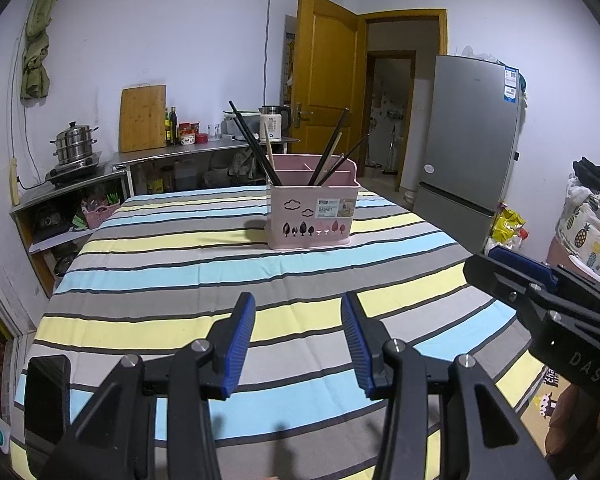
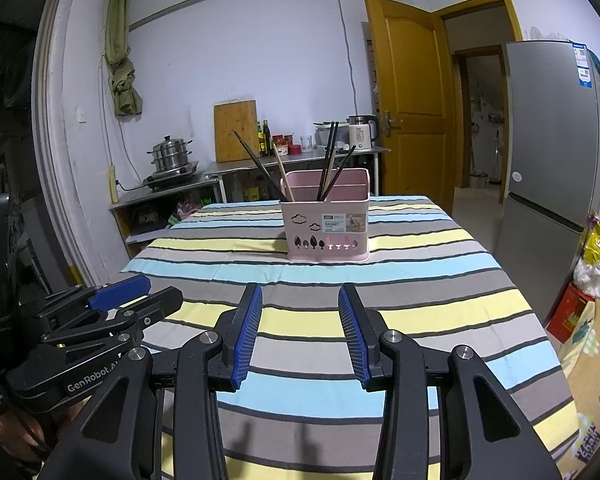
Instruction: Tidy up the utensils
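Note:
A pink utensil basket (image 1: 312, 212) stands upright on the striped tablecloth (image 1: 180, 280) toward the far side; it also shows in the right wrist view (image 2: 327, 226). Black chopsticks (image 1: 254, 144) and one light wooden chopstick (image 1: 269, 152) lean in its left compartment, more black ones (image 1: 332, 148) in its right. My left gripper (image 1: 299, 302) is open and empty, hovering over the near part of the table. My right gripper (image 2: 300, 294) is open and empty beside it, also seen from the left wrist (image 1: 512, 268). The left gripper shows in the right wrist view (image 2: 140, 296).
A steel counter (image 1: 204, 152) with a steamer pot (image 1: 74, 146), cutting board (image 1: 142, 118), bottles and a kettle (image 1: 274, 122) runs behind the table. A grey fridge (image 1: 468, 152) and bags stand right. A yellow door (image 1: 326, 76) is open.

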Demonstrator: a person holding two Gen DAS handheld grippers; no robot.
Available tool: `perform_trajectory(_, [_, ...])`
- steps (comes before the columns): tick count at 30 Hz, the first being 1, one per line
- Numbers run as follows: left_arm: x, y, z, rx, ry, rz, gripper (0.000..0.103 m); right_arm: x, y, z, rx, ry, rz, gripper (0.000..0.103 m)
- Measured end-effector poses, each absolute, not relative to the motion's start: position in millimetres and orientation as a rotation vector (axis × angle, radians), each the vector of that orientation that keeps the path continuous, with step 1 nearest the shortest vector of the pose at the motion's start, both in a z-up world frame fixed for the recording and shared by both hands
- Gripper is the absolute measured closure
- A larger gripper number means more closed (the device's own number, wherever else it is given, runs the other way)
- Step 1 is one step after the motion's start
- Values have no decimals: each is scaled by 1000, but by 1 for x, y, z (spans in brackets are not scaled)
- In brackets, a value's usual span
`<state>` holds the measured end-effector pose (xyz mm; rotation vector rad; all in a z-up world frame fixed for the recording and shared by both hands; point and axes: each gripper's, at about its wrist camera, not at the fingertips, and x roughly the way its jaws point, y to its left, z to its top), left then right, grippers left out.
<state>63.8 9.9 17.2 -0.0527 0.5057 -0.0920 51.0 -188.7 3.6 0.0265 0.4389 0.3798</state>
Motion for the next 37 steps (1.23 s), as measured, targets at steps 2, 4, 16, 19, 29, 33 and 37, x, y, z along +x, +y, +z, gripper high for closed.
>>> perform_trajectory(2, [63,9,17,-52,504,-93,57,51,-189,4,27,438,380,62])
perform_trajectory(4, [63,9,18,-52,504,-94,57,50,-188,4,26,438,381,62])
perform_trajectory(16, [62,6,18,-38,508,-100,57,50,-188,4,25,440,381,62])
perform_trajectory(19, [63,6,17,-42,510,-102,57,49,-187,4,25,441,381,62])
perform_trajectory(29, [63,8,16,-48,513,-97,57,49,-188,2,21,446,384,62])
perform_trajectory(33, [63,9,15,-51,509,-91,57,50,-187,3,19,448,385,62])
perform_trajectory(37, [63,10,15,-56,507,-90,57,50,-188,2,20,448,384,62])
